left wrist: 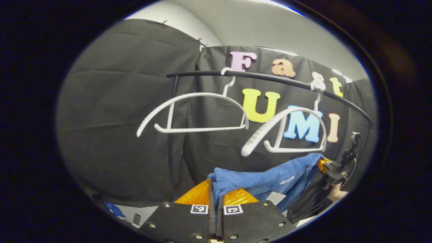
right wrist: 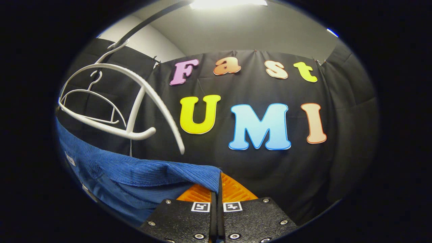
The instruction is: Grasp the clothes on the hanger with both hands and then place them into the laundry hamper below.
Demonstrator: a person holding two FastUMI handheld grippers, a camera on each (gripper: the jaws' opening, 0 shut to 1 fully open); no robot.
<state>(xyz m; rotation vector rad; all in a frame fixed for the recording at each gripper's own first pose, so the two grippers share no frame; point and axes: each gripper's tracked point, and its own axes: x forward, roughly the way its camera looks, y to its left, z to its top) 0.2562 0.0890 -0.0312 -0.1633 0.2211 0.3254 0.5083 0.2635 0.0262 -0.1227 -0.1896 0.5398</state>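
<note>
A blue ribbed garment [left wrist: 266,179] hangs stretched between my two grippers, below the bare white hangers. My left gripper [left wrist: 215,190] is shut on one corner of it at the bottom of the left gripper view. Far right in that view, the other gripper [left wrist: 332,170] and a hand hold the cloth's opposite end. In the right gripper view my right gripper [right wrist: 218,184] is shut on a corner of the blue garment [right wrist: 135,175], which runs off to the left. A white hanger [right wrist: 135,101] hangs just above the cloth.
Two white hangers [left wrist: 199,113] [left wrist: 287,130] hang bare on a black curved rail [left wrist: 270,78] with a black upright post [left wrist: 171,135]. Black cloth walls close in the back and sides. A bit of blue fabric [left wrist: 113,208] lies low at the left.
</note>
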